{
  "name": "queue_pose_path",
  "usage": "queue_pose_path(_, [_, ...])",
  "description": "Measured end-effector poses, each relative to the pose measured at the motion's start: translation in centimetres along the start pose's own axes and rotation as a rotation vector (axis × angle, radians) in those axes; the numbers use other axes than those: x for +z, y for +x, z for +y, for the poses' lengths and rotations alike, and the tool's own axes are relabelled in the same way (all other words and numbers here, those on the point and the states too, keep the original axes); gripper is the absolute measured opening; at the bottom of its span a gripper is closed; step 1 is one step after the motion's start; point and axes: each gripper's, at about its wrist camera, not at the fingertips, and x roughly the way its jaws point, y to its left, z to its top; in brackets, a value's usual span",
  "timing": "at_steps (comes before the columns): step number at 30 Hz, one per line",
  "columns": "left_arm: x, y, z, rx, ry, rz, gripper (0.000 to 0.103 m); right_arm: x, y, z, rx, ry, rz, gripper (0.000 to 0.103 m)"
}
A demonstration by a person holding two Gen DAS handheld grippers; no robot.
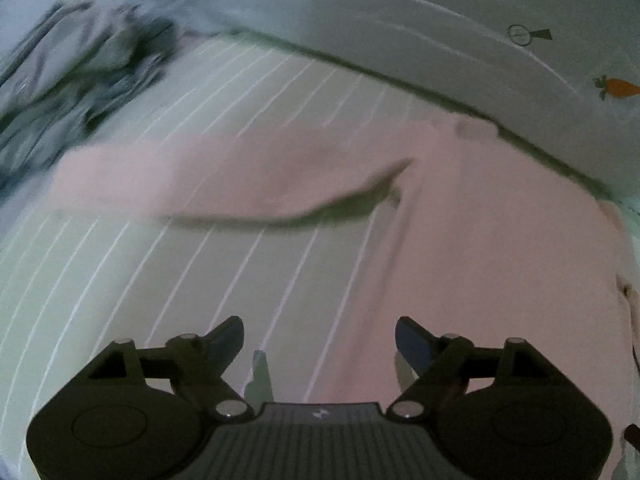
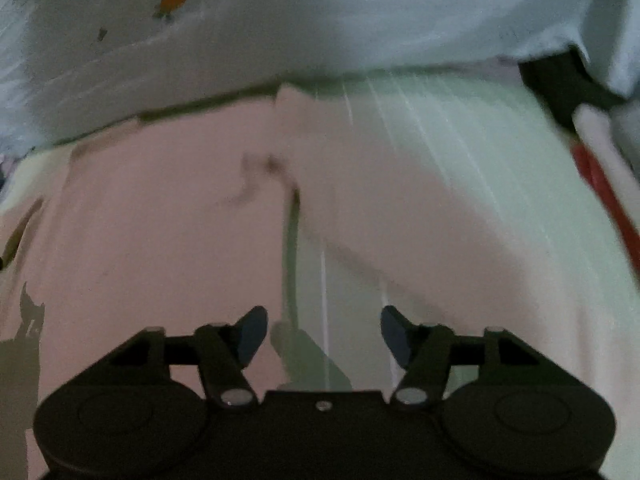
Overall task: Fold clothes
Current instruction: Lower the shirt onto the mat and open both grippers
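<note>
A pale pink garment lies spread on a light striped bed sheet; one long sleeve stretches out to the left. My left gripper hovers open above the sheet, just left of the garment's body, with nothing between its fingers. In the right wrist view the same pink garment fills the left and middle, its other sleeve running down to the right. My right gripper is open over the gap between body and sleeve, holding nothing. Both views are blurred.
A crumpled grey garment pile lies at the far left. A white quilt with a carrot print borders the far side of the sheet, also seen as the quilt in the right view. A red and white item sits at the right.
</note>
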Motion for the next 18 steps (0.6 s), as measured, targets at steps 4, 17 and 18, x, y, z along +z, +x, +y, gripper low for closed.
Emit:
queue_pose_path(4, [-2.1,-1.5,1.4,-0.003,-0.038,0.019,0.084,-2.5,-1.8,0.6,0.030,-0.004,0.023,0.049])
queue_pose_path(17, [-3.5,-5.0,10.2,0.069,-0.089,-0.048,0.084,-6.6,-4.9,2.7,-0.135,-0.039,0.058,0.006])
queue_pose_path(18, [-3.1,-5.0,11.6,0.071,-0.110,-0.053,0.084,-6.7,-5.0,3.3,-0.168,-0.025,0.062,0.009])
